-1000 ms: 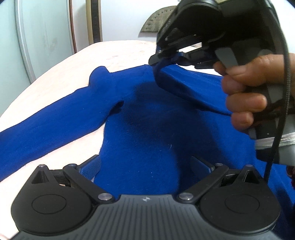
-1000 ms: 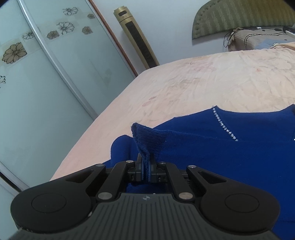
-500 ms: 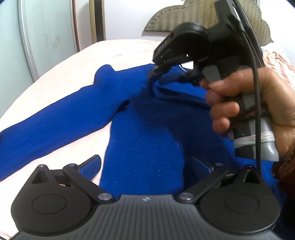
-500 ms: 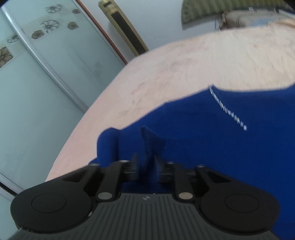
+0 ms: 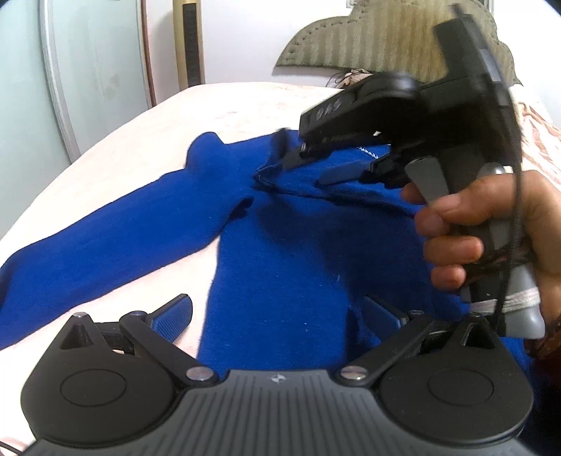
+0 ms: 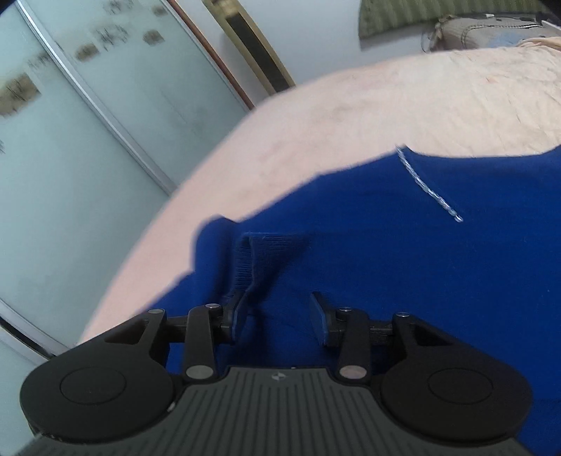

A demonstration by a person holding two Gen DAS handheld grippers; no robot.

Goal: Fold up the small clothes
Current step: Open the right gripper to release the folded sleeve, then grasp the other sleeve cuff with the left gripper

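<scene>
A blue long-sleeved sweater [image 5: 280, 245] lies flat on a pale pink bed [image 5: 105, 158], one sleeve [image 5: 87, 252] stretched to the left. The other sleeve is folded across the chest; its cuff [image 6: 266, 252] lies just ahead of my right gripper [image 6: 278, 319], which is open and empty just above it. That gripper also shows in the left wrist view [image 5: 308, 168], held by a hand. My left gripper [image 5: 280, 315] is open and empty, low over the sweater's lower body. A sparkly trim [image 6: 427, 189] marks the neckline.
A frosted sliding door [image 6: 70, 140] and a tall gold-framed stand [image 6: 256, 45] are past the bed's left edge. A green padded headboard [image 5: 385, 38] and a pillow [image 6: 491, 31] are at the far end. Bare bed sheet [image 6: 385, 112] lies beyond the sweater.
My right gripper has opened and let go of the sleeve cuff, which now lies on the sweater's chest. The left gripper has stayed open and drawn back a little.
</scene>
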